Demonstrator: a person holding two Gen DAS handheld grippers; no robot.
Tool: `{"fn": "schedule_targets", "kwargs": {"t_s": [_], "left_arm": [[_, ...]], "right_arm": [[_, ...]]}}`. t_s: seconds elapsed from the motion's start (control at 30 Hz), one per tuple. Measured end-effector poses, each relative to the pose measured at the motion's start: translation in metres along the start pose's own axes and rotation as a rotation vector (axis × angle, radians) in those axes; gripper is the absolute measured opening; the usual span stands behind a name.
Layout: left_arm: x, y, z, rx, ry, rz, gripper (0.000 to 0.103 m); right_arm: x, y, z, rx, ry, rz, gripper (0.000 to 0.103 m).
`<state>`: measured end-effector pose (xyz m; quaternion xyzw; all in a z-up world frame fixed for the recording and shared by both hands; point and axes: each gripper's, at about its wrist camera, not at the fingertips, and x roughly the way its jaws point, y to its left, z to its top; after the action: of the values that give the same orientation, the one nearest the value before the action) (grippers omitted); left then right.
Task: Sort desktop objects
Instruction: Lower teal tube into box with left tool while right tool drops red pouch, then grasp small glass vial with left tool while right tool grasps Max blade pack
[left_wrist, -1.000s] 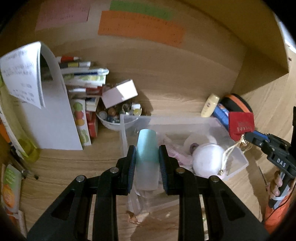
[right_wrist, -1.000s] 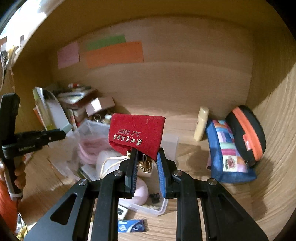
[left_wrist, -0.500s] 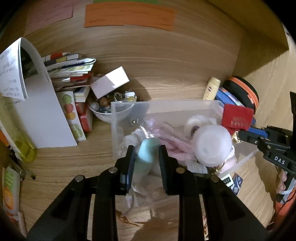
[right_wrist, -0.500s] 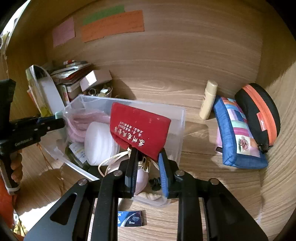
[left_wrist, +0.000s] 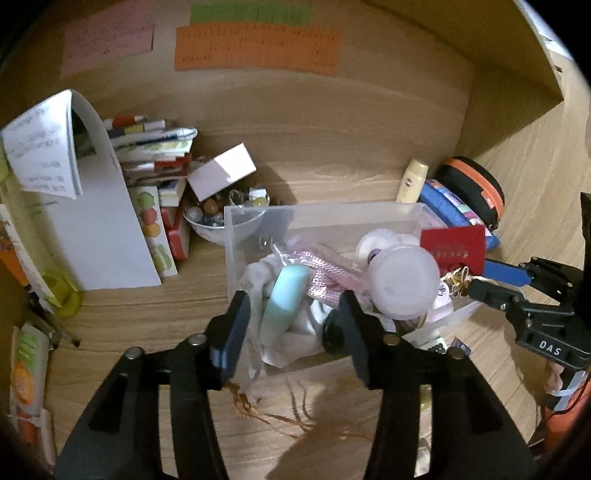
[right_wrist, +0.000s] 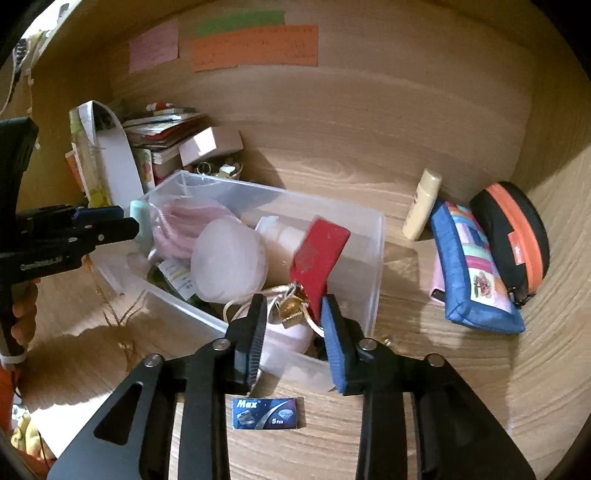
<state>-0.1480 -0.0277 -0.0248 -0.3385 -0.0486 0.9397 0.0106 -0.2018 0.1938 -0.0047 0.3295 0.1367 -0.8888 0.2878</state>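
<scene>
I have both tongs spread wide over the clear bin (right_wrist: 369, 266) mid-desk, the left gripper (left_wrist: 291, 314) letting the teal bottle (left_wrist: 286, 295) lie inside, the right gripper (right_wrist: 293, 317) dropping the red charm (right_wrist: 317, 251), so next I'd withdraw for the blue packet (right_wrist: 264, 412).

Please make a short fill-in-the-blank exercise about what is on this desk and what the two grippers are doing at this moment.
1. The left gripper is ____, with the mint green bottle lying between its fingers.
2. The red pouch stands over the clear plastic ____.
3. The small blue packet on the desk reads "____".
4. Beside the cream tube lies a ____ patchwork pouch.

Missing words: open; box; Max; blue
</scene>
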Motion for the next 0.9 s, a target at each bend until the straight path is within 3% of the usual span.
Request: {"fn": "schedule_targets", "kwargs": {"t_s": [0.07, 0.3, 0.37, 0.5, 0.63, 0.9], "left_arm": [[-0.006, -0.004, 0.0, 0.012, -0.012, 0.003, 0.059], [-0.029, -0.016, -0.004, 0.033, -0.053, 0.004, 0.076], [-0.033, -0.018, -0.006, 0.034, -0.057, 0.004, 0.081], [-0.043, -0.023, -0.012, 0.031, -0.069, 0.012, 0.092], [-0.05, -0.028, -0.017, 0.037, -0.075, 0.016, 0.094], [-0.055, -0.046, -0.043, 0.085, -0.039, 0.001, 0.094]], "right_arm": [[-0.004, 0.002, -0.002, 0.005, -0.011, 0.004, 0.041], [-0.018, 0.008, -0.01, 0.005, -0.031, -0.018, 0.047], [-0.022, 0.008, -0.013, 0.011, -0.037, -0.021, 0.059], [-0.032, 0.011, -0.018, 0.004, -0.054, -0.037, 0.062], [-0.04, 0.012, -0.024, -0.001, -0.063, -0.051, 0.075], [-0.052, 0.01, -0.04, -0.002, -0.062, -0.061, 0.075]]}}
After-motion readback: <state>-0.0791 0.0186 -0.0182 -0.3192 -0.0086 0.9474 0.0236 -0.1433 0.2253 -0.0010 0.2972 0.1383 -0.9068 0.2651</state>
